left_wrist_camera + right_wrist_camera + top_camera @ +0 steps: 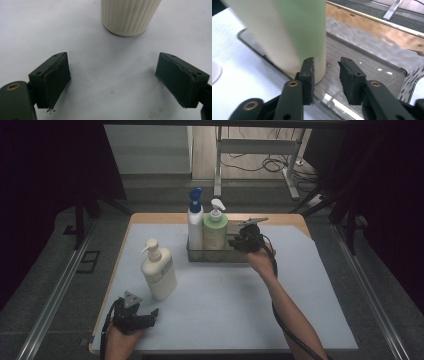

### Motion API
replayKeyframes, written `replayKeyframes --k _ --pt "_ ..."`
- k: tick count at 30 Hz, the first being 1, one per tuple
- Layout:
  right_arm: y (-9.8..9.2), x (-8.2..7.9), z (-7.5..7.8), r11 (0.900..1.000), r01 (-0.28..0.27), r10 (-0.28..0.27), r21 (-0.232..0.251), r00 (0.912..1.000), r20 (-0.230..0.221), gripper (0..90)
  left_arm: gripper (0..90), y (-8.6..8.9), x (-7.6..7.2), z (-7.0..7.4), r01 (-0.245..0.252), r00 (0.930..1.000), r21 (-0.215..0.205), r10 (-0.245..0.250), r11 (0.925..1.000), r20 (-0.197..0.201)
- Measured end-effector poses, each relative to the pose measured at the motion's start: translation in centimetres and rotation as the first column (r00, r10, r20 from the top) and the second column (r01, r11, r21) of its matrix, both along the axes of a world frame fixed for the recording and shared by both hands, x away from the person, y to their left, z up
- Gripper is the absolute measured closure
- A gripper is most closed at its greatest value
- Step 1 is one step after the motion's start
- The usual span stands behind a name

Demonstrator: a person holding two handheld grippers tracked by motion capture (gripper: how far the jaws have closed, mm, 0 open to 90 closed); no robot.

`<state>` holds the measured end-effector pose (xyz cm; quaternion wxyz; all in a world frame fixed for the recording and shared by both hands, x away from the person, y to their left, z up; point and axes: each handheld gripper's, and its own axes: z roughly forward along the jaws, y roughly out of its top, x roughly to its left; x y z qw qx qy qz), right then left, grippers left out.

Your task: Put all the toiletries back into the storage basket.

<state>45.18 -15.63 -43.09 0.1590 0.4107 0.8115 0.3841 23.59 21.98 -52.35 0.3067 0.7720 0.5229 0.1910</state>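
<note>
A metal tray [215,256] at the back of the mat holds a white bottle with a blue pump [195,222] and a green pump bottle [215,231]. My right gripper [235,241] hovers over the tray's right half, just right of the green bottle. In the right gripper view its jaws [327,62] stand open with nothing between them, the left pad close beside the green bottle [304,30]. A cream pump bottle [159,272] stands upright on the mat at the left. My left gripper [150,316] rests near the front left corner, wide open [112,62], facing the cream bottle's base [128,15].
A pale mat [225,295] covers most of the wooden table [150,217]. The tray's shiny wall [367,32] rises behind the right jaws. Beyond the table are a desk frame [255,150] and floor cables. Metal rails [55,295] run along both sides.
</note>
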Motion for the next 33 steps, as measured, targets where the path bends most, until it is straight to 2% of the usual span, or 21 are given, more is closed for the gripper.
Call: replayKeyframes --k 12,14,20,28,33 --pt "-0.4 -2.9 1.7 0.997 -0.073 0.073 -0.010 0.9969 0.028 40.6 11.9 0.0 0.0 0.0 0.000 1.0000 0.001 0.000 1.0000 0.001" --pt "-0.5 -3.3 1.8 0.996 -0.086 0.086 -0.010 0.9958 0.029 34.9 11.9 0.0 0.0 0.0 0.001 1.0000 0.001 -0.001 1.0000 0.001" --pt "-0.9 -4.6 2.0 0.993 -0.115 0.116 -0.023 0.9921 0.047 28.6 11.9 0.0 0.0 0.0 0.001 1.0000 0.001 -0.001 1.0000 0.002" --pt "-1.9 -6.7 2.5 0.987 -0.160 0.161 -0.010 0.9855 0.056 22.0 11.9 0.0 0.0 0.0 0.000 1.0000 0.002 0.000 1.0000 0.000" --pt "-2.7 -7.7 2.6 0.987 -0.155 0.157 -0.030 0.9849 0.073 17.6 11.9 0.0 0.0 0.0 -0.001 1.0000 0.001 0.001 1.0000 0.000"
